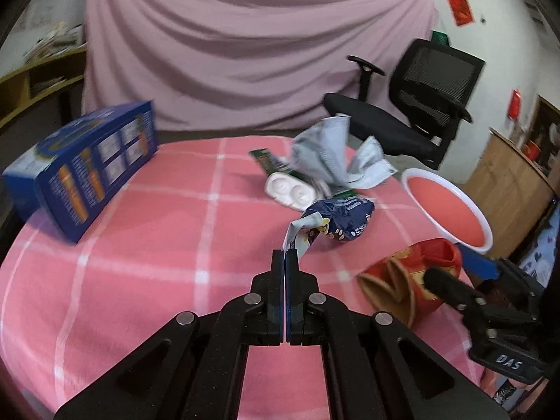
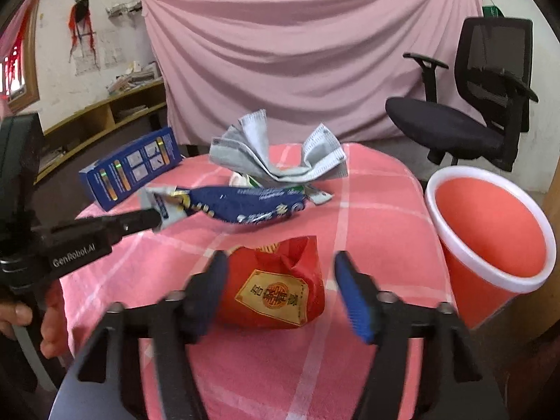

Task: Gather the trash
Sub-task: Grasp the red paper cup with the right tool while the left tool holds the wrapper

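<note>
Now my left tongs (image 1: pixel 284 252) pinch the torn silver end of the dark blue snack wrapper (image 1: pixel 341 222), which lies just beyond the red pouch (image 2: pixel 276 283) on the pink checked worktop (image 1: pixel 140 273). My right tongs (image 2: pixel 278 294) stand apart, straddling the pouch, the red bin (image 2: pixel 490 241) beside it.

Black left gripper (image 1: pixel 285 257) with blue-padded fingers pressed together on a wrapper's silver edge, black right gripper (image 2: pixel 278 285) with 2 blue fingers spread wide, bare hand (image 2: pixel 31 318) gripping the left handle
</note>
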A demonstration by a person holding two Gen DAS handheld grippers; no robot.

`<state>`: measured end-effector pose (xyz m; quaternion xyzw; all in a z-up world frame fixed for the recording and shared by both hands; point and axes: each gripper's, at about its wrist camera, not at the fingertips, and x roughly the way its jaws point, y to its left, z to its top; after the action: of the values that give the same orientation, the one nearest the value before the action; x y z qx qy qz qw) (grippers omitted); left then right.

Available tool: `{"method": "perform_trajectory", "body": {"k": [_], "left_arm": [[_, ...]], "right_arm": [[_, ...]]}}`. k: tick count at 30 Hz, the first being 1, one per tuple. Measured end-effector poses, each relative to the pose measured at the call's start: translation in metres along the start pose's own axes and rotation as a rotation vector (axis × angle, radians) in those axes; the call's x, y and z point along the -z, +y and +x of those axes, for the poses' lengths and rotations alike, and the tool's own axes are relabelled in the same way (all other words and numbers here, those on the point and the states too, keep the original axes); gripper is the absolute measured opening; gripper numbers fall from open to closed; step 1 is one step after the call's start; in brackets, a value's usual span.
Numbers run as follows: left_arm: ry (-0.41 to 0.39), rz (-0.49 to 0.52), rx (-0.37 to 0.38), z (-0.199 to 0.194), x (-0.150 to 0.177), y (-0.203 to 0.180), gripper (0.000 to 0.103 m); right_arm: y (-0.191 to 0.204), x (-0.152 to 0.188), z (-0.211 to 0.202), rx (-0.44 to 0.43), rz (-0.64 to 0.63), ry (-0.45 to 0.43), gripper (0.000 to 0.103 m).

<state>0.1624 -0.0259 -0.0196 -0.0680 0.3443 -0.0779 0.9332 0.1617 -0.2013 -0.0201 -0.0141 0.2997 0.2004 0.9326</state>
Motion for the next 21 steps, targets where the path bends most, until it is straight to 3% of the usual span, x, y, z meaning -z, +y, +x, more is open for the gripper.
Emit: {"method": "perform_trajectory", "body": {"k": [8, 15, 21], "left_arm": [[0.023, -0.068, -0.048, -0.008, 0.019, 0.018, 0.000], [-0.006, -0.075, -0.048, -0.015, 0.020, 0.018, 0.000], [-0.084, -0.028, -0.074, -0.032, 0.016, 0.008, 0.000]], "right_arm": [[0.014, 0.001, 0.014, -0.010, -0.041, 0.078, 0.084], [0.017, 0.006, 0.029, 0.030, -0.062, 0.163, 0.078], [0.012, 0.007, 0.015, -0.005, -0.042, 0.109, 0.075]]}}
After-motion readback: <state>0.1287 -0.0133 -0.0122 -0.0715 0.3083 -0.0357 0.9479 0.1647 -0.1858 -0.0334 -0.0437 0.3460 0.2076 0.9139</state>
